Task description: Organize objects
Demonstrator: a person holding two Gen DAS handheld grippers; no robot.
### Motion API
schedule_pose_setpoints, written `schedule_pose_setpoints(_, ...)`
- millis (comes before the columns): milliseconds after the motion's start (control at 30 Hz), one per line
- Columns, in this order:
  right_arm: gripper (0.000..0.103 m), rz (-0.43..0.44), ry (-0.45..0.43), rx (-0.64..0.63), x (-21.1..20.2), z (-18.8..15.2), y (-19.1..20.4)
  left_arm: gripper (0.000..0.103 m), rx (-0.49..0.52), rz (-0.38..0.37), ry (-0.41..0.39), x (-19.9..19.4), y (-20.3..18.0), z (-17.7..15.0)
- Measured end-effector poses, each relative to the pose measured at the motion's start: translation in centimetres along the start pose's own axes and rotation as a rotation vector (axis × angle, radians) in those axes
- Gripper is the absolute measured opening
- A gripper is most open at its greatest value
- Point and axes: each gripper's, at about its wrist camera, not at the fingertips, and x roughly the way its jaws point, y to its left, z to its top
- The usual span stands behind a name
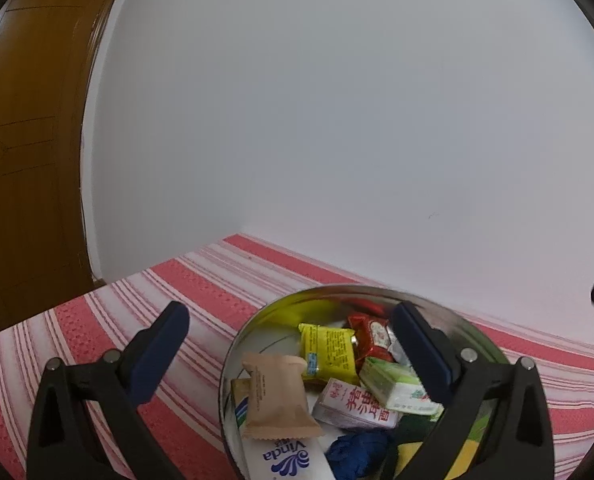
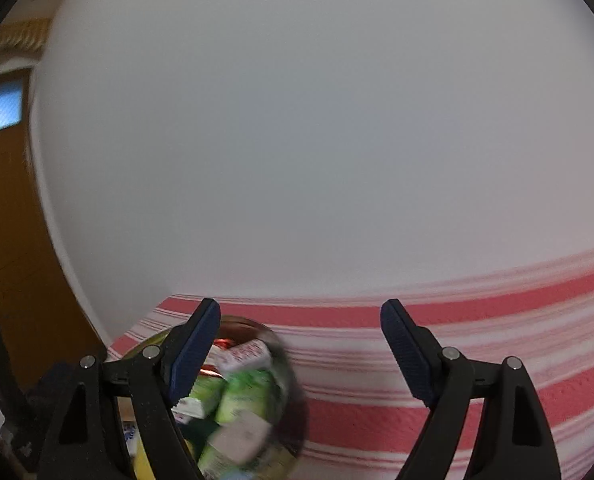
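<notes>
Your left gripper [image 1: 289, 320] and right gripper [image 2: 301, 316] both gape, holding nothing, over a red-striped cloth [image 1: 201, 280] meeting a white wall [image 1: 337, 120]; wooden door [image 1: 29, 140] left.

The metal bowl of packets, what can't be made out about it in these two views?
- Left wrist view: the metal bowl's near rim is cut off by the bottom edge; the left gripper's right finger hides its right side.
- Right wrist view: motion blur smears the packets; labels unreadable.
</notes>
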Motion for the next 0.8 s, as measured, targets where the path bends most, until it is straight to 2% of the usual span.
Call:
schedule_pose_setpoints(100,0.084,-0.04,-0.002,0.078,-0.8,-1.7,-1.0,0.103,0.009,-0.008,-0.015,-0.3,-0.2,-0.1)
schedule_pose_setpoints(267,0.084,-0.1,-0.035,-0.012,-0.4,-4.2,1.6,0.103,0.039,-0.029,-0.028,-0.5,-0.9,-0.4)
schedule_pose_setpoints(433,0.084,-0.052,-0.064,-0.064,-0.7,-5.1,2.2,0.103,0.037,-0.032,-0.023,-2.0,-1.2,-1.0)
schedule_pose_setpoints(633,0.085,0.006,-0.051,-0.144,-1.3,-6.4,4.8,0.103,0.051,-0.044,0.017,-4.2,-1.9,-2.3)
schedule_pose_setpoints(700,0.085,0.028,-0.072,-0.164,-2.3,-6.8,5.6,0.103,0.069,-0.036,0.017,-4.9,-2.3,-2.6)
schedule_pose_setpoints(800,0.085,0.016,-0.117,-0.177,-3.2,-7.2,5.9,0.103,0.114,-0.028,0.022,-6.0,-3.3,-2.9)
